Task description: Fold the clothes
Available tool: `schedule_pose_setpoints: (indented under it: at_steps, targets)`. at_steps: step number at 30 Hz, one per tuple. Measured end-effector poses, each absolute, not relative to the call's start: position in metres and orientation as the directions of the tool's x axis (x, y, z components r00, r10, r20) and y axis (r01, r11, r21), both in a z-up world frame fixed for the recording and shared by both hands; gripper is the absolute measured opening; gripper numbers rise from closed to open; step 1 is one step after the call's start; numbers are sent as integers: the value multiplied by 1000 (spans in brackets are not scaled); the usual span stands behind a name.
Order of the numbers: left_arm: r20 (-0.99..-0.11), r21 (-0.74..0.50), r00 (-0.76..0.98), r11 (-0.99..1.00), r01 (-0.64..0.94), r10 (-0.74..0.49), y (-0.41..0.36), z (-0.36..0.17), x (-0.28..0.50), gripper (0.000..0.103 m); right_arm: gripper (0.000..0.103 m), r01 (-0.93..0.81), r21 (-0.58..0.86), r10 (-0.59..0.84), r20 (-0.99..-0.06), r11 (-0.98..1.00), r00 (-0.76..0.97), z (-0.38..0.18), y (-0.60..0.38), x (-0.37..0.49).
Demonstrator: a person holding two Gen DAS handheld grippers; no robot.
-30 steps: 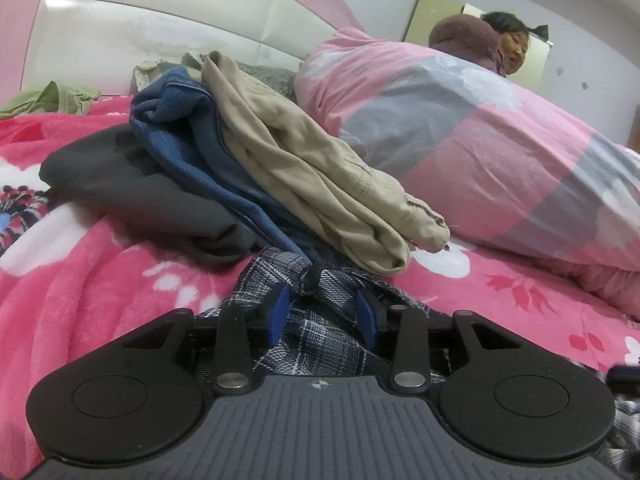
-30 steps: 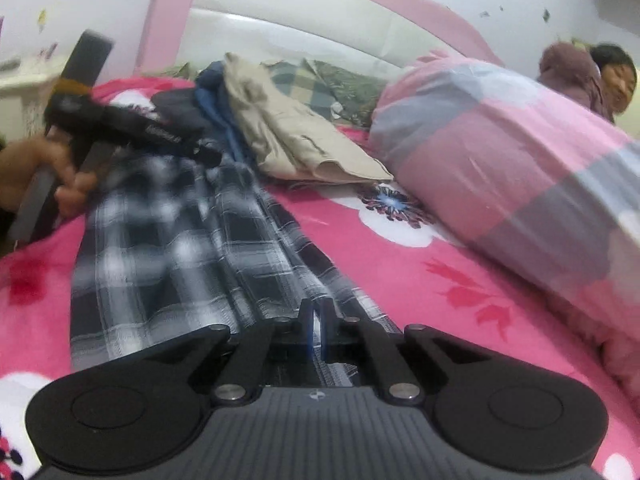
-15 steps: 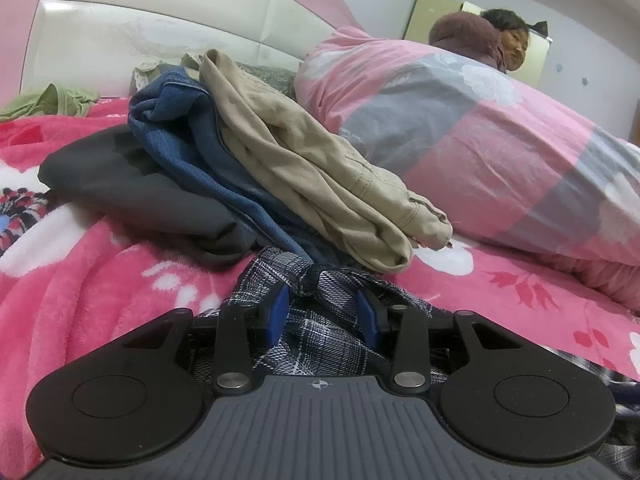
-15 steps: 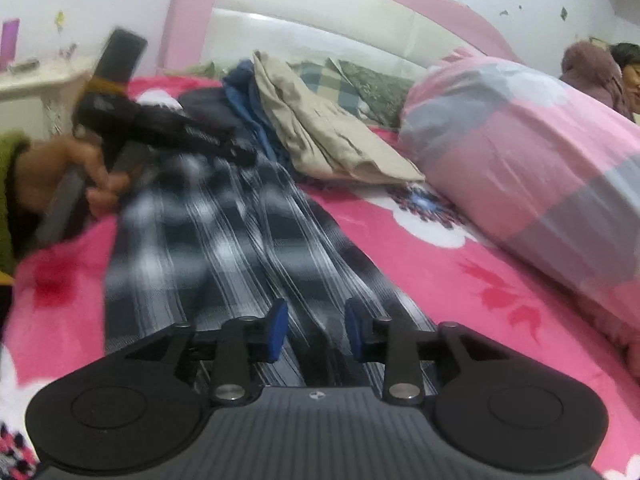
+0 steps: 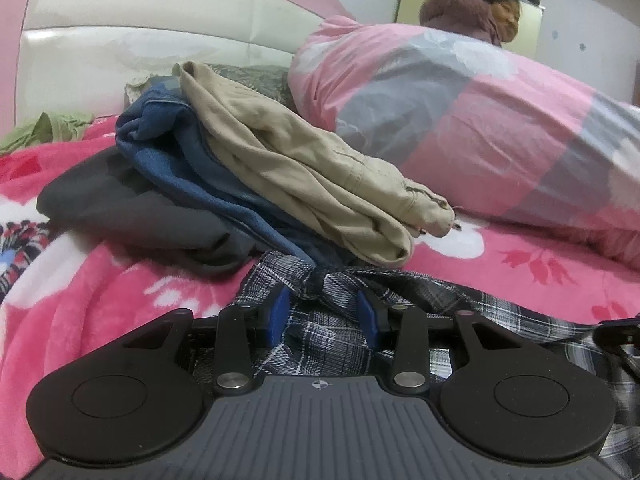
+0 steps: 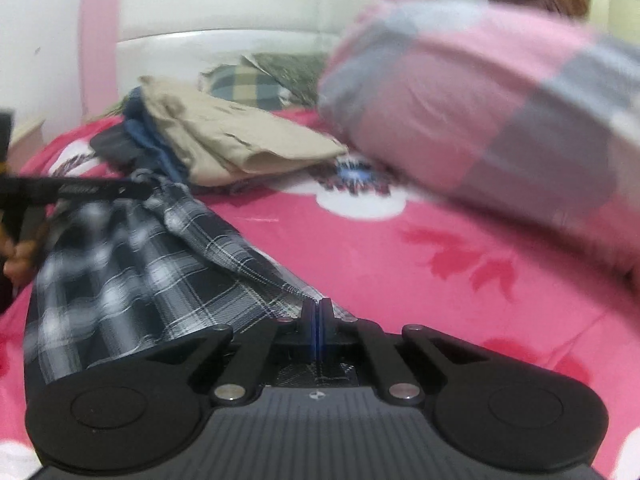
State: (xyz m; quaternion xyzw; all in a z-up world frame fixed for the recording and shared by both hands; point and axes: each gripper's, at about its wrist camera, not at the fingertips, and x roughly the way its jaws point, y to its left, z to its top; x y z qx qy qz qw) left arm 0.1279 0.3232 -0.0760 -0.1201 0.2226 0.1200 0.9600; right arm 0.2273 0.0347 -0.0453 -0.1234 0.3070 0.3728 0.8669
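A black-and-white plaid garment (image 6: 140,272) lies stretched over the pink floral blanket (image 6: 440,248). My left gripper (image 5: 322,304) is shut on its bunched far end (image 5: 332,336), with cloth filling the gap between the blue pads. In the right wrist view the left gripper (image 6: 136,186) shows at the left edge, held by a hand (image 6: 20,260). My right gripper (image 6: 319,308) is closing tight, pads pressed together on the garment's near edge. The cloth runs taut between the two grippers.
Just behind the left gripper lies a pile of tan trousers (image 5: 304,168), a blue garment (image 5: 180,152) and a dark grey one (image 5: 120,208). A rolled pink-and-grey duvet (image 5: 480,128) fills the right. Behind are the white headboard (image 5: 140,48), a checked pillow (image 6: 248,84) and a person (image 5: 480,12).
My right gripper opened half a second ago, slid right along the plaid cloth and shut again on its edge. The left gripper kept its grip and rolled slightly.
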Motion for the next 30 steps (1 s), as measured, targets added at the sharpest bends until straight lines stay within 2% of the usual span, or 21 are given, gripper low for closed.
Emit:
schedule_pose_setpoints:
  at_steps: [4,8,10,13,16,18,19,20,21,24,27,28,29,30]
  targets:
    - [-459,-182,871,941,-286,176,325,-76,129,40,1,-654,250,625,-649,714,434,-59,16,261]
    - [-453,-190,873,938,-291,179,325,-72,126,45,4,-529,455,682,-614,717,396,-70,-14,283]
    - [-442,-186,878,938,-292,186,325,-69,122,48,4,-460,486,666,-607,743,434,-71,-27,288]
    - [-431,-168,878,938,-303,206,326,-66,115,50,6,-468,392,606,-601,792,521,-58,-28,277]
    - [-413,-157,883,937,-312,225,327,-63,108,50,8,-660,218,651,-542,719,531,-37,6,242]
    - [-407,-143,885,941,-306,226,325,-62,103,51,27,-782,37,684,-511,623,521,-30,44,213]
    - [-409,-133,885,945,-298,221,323,-62,100,51,42,-820,-31,701,-501,571,507,-30,62,201]
    - [-412,-122,886,951,-286,213,320,-62,96,51,48,-849,-90,717,-494,520,491,-31,78,190]
    - [-416,-109,886,956,-274,206,317,-62,93,51,49,-869,-127,727,-499,477,472,-33,93,185]
    - [-435,-44,878,969,-244,201,307,-67,87,51,49,-905,-195,734,-533,378,421,-43,136,180]
    - [-448,41,866,972,-231,224,297,-76,84,51,40,-911,-184,703,-586,369,403,-55,163,195]
    - [-446,68,864,972,-225,231,295,-78,82,51,18,-908,-152,700,-592,391,400,-54,162,205]
    - [-444,86,865,972,-218,233,293,-79,80,51,7,-903,-112,701,-593,415,396,-53,160,214]
    - [-444,95,866,974,-208,228,293,-79,78,51,7,-896,-72,703,-594,438,391,-52,158,224]
